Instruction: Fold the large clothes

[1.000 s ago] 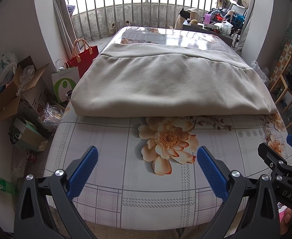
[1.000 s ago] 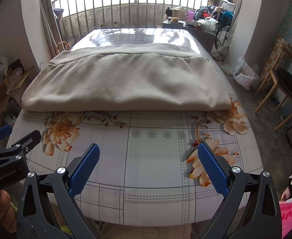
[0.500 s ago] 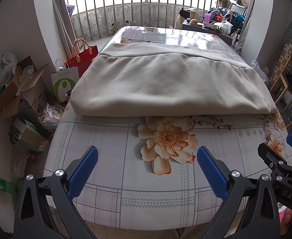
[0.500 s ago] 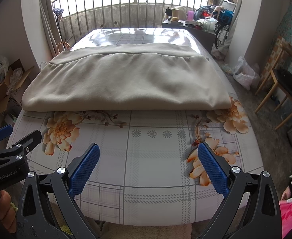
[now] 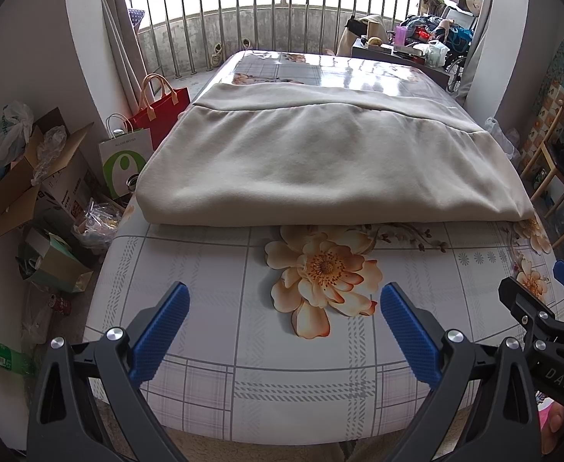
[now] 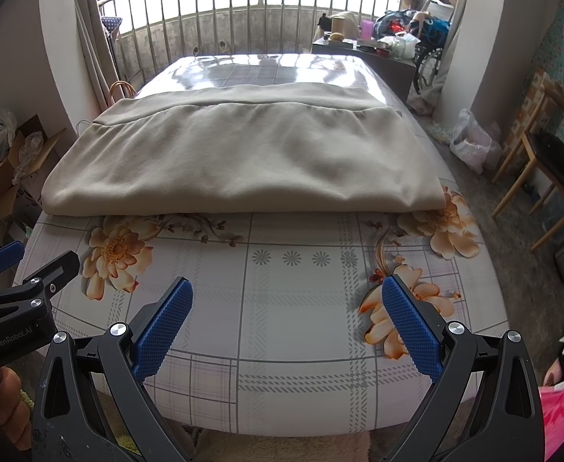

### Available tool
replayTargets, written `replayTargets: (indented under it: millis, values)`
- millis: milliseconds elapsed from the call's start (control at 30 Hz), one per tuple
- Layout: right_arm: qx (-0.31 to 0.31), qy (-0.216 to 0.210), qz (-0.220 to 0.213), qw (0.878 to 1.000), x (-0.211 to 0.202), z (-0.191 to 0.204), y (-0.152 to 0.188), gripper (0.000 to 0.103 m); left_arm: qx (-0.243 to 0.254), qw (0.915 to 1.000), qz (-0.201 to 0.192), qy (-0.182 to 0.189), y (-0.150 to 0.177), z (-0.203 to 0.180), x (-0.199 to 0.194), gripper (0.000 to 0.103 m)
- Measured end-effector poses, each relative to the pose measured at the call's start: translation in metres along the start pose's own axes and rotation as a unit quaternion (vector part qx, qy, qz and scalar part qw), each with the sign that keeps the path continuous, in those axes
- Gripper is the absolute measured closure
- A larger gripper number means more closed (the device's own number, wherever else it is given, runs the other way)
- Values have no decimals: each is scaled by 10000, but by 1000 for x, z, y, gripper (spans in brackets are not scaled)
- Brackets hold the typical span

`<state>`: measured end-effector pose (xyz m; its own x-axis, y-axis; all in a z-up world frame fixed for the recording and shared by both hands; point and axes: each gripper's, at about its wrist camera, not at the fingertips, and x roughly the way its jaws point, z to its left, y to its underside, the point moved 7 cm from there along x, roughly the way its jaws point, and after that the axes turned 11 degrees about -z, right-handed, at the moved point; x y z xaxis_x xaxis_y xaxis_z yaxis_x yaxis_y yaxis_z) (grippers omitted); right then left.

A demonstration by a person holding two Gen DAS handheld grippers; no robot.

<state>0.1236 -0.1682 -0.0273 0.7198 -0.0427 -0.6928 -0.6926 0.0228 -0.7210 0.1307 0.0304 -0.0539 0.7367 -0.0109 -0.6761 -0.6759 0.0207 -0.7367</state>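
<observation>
Both wrist cameras sit low at the near edge of the table (image 5: 243, 385), looking forward along their own blue-padded fingers toward the far balcony railing (image 5: 266, 23). The left view stands further left, taking in the floor clutter and red bag (image 5: 162, 104) beside the table. The right view stands further right, showing the wooden chair (image 6: 540, 177). Both share the folded beige garment (image 5: 320, 165) across the table's middle.
</observation>
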Motion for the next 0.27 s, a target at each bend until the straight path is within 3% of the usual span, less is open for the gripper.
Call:
replayTargets:
  millis: [267]
  values:
    - [-8, -1, 0, 10000, 0, -1, 0, 8, 7, 10000, 10, -3, 1, 0, 1, 5]
